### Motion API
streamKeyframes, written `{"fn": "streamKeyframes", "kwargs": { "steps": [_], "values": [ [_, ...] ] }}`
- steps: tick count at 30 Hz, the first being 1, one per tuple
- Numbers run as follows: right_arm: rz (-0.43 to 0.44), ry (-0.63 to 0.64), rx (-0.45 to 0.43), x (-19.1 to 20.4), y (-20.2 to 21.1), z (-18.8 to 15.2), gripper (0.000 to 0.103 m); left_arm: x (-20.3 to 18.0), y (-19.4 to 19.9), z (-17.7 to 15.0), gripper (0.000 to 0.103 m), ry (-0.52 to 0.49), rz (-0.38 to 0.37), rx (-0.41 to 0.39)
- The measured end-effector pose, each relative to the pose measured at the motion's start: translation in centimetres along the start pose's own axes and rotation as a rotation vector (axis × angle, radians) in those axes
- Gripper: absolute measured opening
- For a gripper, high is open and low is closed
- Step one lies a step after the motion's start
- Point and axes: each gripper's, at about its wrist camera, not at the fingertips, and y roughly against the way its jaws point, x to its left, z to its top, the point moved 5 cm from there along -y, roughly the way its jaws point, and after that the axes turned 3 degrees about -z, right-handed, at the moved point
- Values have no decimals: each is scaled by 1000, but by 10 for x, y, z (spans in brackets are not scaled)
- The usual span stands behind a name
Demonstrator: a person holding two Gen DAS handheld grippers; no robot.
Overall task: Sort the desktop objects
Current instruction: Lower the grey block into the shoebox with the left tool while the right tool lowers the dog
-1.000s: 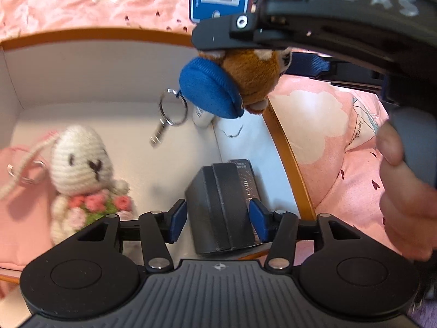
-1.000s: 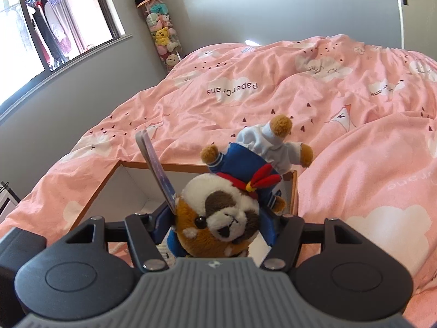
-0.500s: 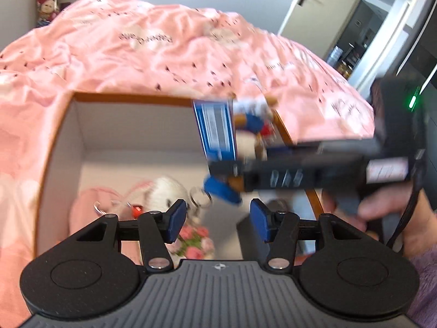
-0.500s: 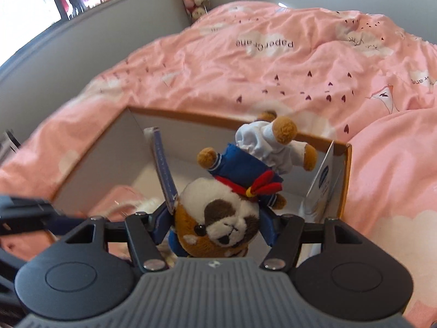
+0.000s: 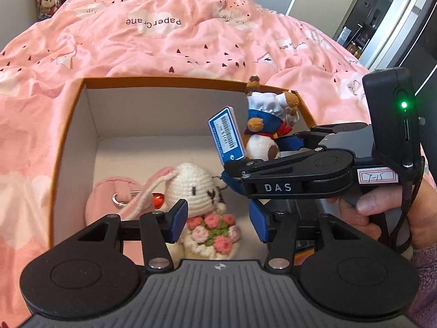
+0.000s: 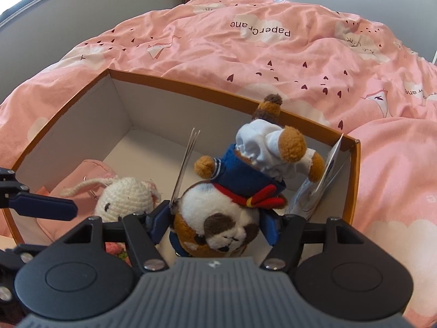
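Your right gripper (image 6: 215, 225) is clamped on the plush dog (image 6: 235, 205), head down over the orange-rimmed box (image 6: 174, 82), its blue barcode tag (image 5: 226, 136) upright. Below lie the crochet bunny (image 5: 196, 188) and pink pouch (image 5: 109, 191). Your left gripper (image 5: 218, 220) hangs spread, empty. Only the left view reads "DAS"; the quilt (image 5: 164, 41) says "PaperCrane".
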Motion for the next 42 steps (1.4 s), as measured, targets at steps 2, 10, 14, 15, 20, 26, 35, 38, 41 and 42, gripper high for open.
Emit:
{"fn": "streamKeyframes", "kwargs": {
  "steps": [2, 10, 14, 15, 20, 26, 35, 38, 41, 42],
  "values": [
    [9, -5, -12, 0, 2, -1, 69, 4, 2, 1, 59, 9, 19, -11],
    [30, -5, -31, 1, 8, -3, 68, 13, 2, 11, 59, 49, 34, -38],
    [81, -61, -38, -5, 12, -1, 67, 15, 3, 11, 59, 60, 39, -40],
    [104, -87, -44, -7, 16, 0, 66, 15, 4, 10, 58, 61, 39, -39],
    [231, -121, -37, -3, 41, 9, 66, 22, 4, 8, 59, 77, 52, -32],
    [217, -21, 99, 8, 49, -1, 66, 25, 8, 9, 58, 88, 41, -50],
    [185, 25, 219, 26, 37, -29, 67, 17, 5, 12, 56, 74, 24, -56],
    [174, 38, 237, 29, 30, -32, 67, 16, 4, 12, 56, 77, 22, -52],
    [144, 60, 239, 35, 24, -35, 68, 16, 2, 11, 56, 77, 25, -47],
    [136, 59, 233, 36, 24, -35, 69, 17, 2, 10, 56, 78, 28, -44]
  ]
}}
